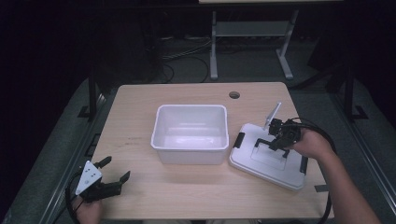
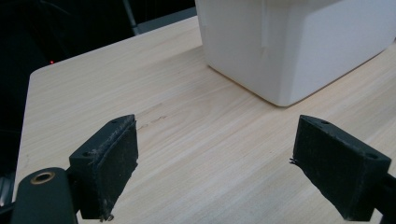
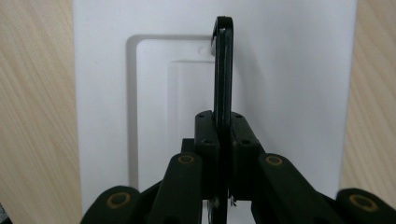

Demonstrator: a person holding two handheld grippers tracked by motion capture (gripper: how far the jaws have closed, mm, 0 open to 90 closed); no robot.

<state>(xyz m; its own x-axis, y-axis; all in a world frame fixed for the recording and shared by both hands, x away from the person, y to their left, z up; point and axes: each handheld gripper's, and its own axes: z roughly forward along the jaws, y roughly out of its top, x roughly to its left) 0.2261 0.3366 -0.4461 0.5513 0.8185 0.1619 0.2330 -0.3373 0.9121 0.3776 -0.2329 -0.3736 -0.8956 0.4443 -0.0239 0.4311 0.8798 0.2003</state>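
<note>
Right gripper: jaws pinched tight on the lid's black handle, which stands up edge-on between the pads. Handle is a thin, flat black plastic bail, hinged into the recessed panel on the lid. Lid lies flat on the table, just right of the bin, slightly skewed, with black latches at its ends. In the high view the right gripper sits over the lid's middle, hand behind it.

Step, as I read it: grasp on the handle is made, lift not yet begun. Next move likely calls for raising the lid straight, carrying it left over the bin and squaring it to the rim before lowering; the hinged handle may let the lid swing, so keep it slow.

Left gripper: jaws wide apart, holding nothing, parked at the near left corner of the table, well apart from the bin.

Materials: lid and bin white smooth plastic, bin rectangular with rounded corners, empty, glossy inside. Table pale wood grain, matte, with a round cable hole at the far edge. Pads are black, rubbery, worn at the edges.
</note>
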